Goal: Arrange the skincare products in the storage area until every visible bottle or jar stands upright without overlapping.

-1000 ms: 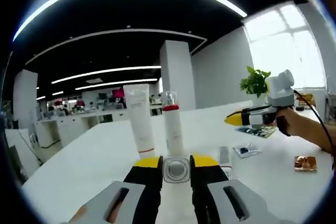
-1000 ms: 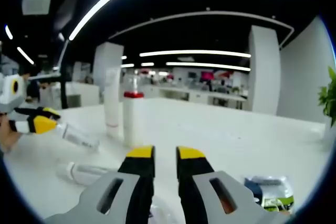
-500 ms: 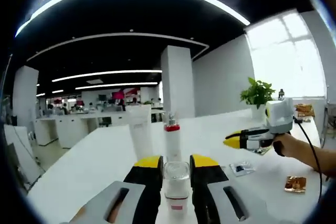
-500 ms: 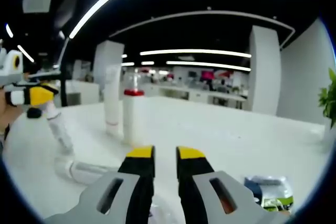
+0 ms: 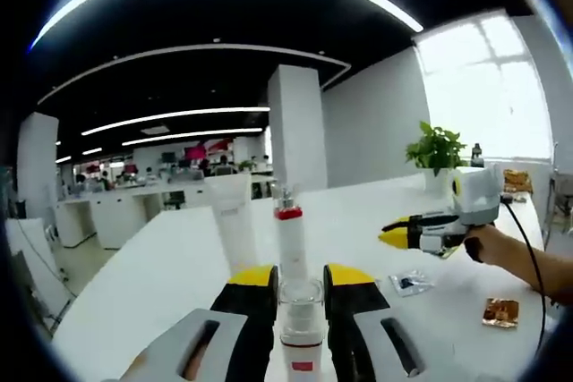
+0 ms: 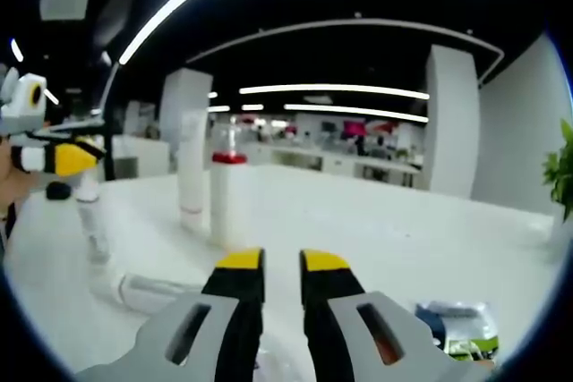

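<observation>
Stretching away under both views is the wide, smooth white bench (image 6: pixel 376 221), its far end lost in glare. On it stand a tall white squeeze tube (image 6: pixel 191 167), upright on its cap, and just beside it a slim white bottle with a red collar and clear cap (image 6: pixel 226 196), also upright. Nearer me a clear cylindrical bottle (image 6: pixel 152 290) lies flat, long axis across the right gripper view, its near end cut off by my right tongs (image 6: pixel 282 261), whose yellow-tipped jaws stand a little apart around nothing. A small packet (image 6: pixel 457 328) lies at the lower right, its print unreadable. My left tongs (image 5: pixel 300 276) are clamped on a small clear pump bottle (image 5: pixel 300 328), held vertical; its base is hidden between the jaws.
</observation>
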Demonstrator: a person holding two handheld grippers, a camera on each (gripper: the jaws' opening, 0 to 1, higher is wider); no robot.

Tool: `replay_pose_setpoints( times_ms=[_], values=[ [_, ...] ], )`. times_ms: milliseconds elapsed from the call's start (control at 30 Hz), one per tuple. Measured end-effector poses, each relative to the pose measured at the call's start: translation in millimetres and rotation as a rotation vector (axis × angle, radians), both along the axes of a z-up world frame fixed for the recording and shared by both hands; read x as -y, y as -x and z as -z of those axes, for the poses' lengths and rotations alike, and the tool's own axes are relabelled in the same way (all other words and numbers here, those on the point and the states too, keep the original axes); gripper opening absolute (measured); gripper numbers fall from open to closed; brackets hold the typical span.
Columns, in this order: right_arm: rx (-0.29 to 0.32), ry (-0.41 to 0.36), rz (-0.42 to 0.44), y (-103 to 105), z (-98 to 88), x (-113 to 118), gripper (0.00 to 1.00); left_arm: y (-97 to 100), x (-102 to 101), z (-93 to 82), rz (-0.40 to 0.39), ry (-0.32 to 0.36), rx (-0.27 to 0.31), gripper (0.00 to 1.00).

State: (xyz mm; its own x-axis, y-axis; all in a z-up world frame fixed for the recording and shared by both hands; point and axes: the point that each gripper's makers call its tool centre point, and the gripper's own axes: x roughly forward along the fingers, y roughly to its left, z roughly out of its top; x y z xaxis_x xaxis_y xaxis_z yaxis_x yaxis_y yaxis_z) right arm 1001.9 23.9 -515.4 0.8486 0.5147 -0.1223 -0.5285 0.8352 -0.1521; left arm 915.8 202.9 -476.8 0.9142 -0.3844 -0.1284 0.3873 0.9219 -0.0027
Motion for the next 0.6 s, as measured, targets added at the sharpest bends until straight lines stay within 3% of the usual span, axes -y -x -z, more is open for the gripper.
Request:
replay_pose_setpoints(
  times_ms=[300,467,600],
  values=[
    [-0.004,0.011,0.000,0,2.5,0,0.14,5.1,-9,3.4,-0.014,-0.002,0.016,0.24],
    [-0.005,0.023,-0.003,0,4.1,-1,0.14,3.9,-11,5.7,-0.020,0.021,0.023,0.41],
    [-0.003,0.026,-0.003,-1,4.0,-1,0.14,5.9,-13,13.8,-0.028,0.002,0.013,0.41]
  ],
)
